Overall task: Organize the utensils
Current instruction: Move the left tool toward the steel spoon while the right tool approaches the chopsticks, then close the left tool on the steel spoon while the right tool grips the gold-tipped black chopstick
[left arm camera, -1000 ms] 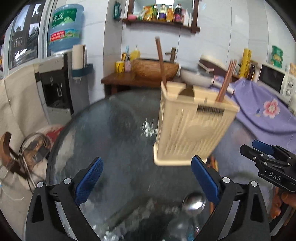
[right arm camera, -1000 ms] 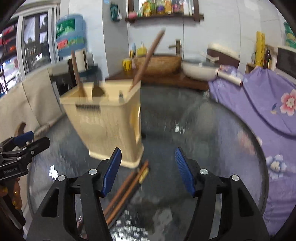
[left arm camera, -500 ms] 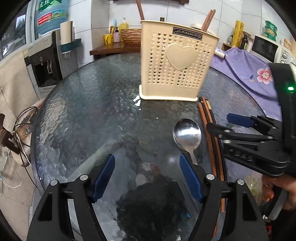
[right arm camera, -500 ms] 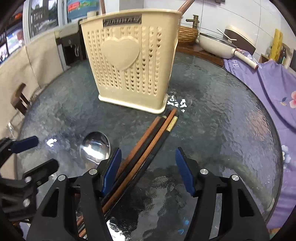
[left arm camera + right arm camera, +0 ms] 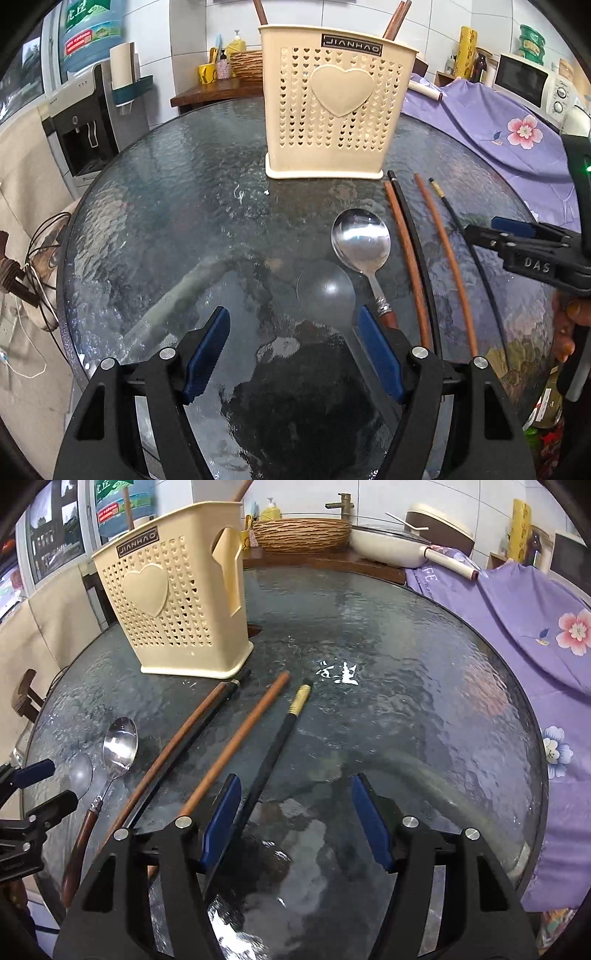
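The cream utensil holder (image 5: 332, 110), labelled "JIANHAO", stood upright toward the far edge of the glass counter (image 5: 166, 221). The spoon (image 5: 364, 247) and four chopsticks (image 5: 240, 738) lay loose between it and the near edge. The left gripper (image 5: 291, 354) and the right gripper (image 5: 295, 819), marked "DAS", hovered low over the near edge, fingers apart and holding nothing.

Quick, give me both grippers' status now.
Left gripper: open, holding nothing, above the glass table near the spoon.
Right gripper: open, empty, beside the black chopstick.
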A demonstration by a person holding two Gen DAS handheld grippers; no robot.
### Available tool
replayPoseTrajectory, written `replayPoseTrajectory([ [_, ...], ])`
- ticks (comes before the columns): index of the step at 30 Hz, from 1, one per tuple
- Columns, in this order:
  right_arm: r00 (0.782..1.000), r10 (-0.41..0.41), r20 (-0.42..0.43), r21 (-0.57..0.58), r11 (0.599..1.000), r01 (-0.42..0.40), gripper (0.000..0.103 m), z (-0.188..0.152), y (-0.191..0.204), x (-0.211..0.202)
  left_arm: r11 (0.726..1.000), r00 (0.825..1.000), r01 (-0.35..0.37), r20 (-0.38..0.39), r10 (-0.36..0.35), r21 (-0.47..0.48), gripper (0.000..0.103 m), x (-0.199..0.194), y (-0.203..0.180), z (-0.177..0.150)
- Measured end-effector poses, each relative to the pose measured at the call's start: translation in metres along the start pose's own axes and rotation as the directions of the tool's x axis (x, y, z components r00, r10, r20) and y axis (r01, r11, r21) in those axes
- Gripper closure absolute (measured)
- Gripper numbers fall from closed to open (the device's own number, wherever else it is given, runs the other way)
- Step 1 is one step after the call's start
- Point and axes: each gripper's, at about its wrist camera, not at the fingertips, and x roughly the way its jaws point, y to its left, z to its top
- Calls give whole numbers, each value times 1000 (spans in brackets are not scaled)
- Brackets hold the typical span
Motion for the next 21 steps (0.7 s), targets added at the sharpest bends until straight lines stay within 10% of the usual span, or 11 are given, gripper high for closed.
replayPoseTrajectory([
  [21,998,-46,-37,33,998,47,48,5,5,15,999,999,-34,-38,35,32,48,10,-17,9],
])
